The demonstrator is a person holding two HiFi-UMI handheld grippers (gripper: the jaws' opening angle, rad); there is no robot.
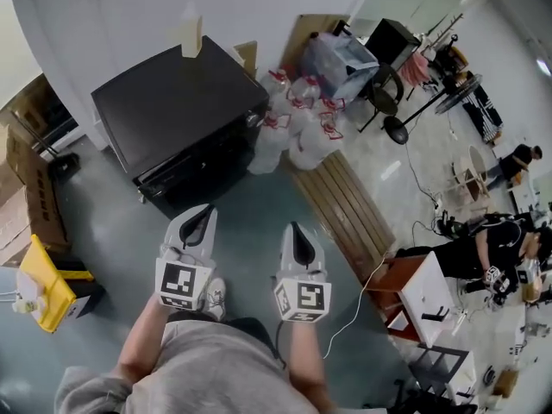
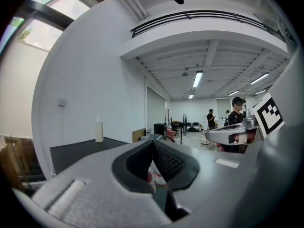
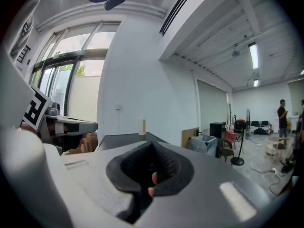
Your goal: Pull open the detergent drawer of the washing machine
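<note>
Closed left tool, closed right tool

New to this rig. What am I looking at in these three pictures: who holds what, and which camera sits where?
There is no robot arm here. A person holds a two-jaw gripper in each hand. The head view comes from a camera on the person's head, looking steeply down. In it the left gripper and the right gripper stick out ahead of the body, each with a marker cube at its back. The other two pictures come from cameras that ride on the grippers and look along their jaws. Both pairs of jaws are together, with nothing between them. Ahead stands the dark washing machine, apart from both grippers. A pale bottle stands upright on its top. The detergent drawer can't be made out from here.
</note>
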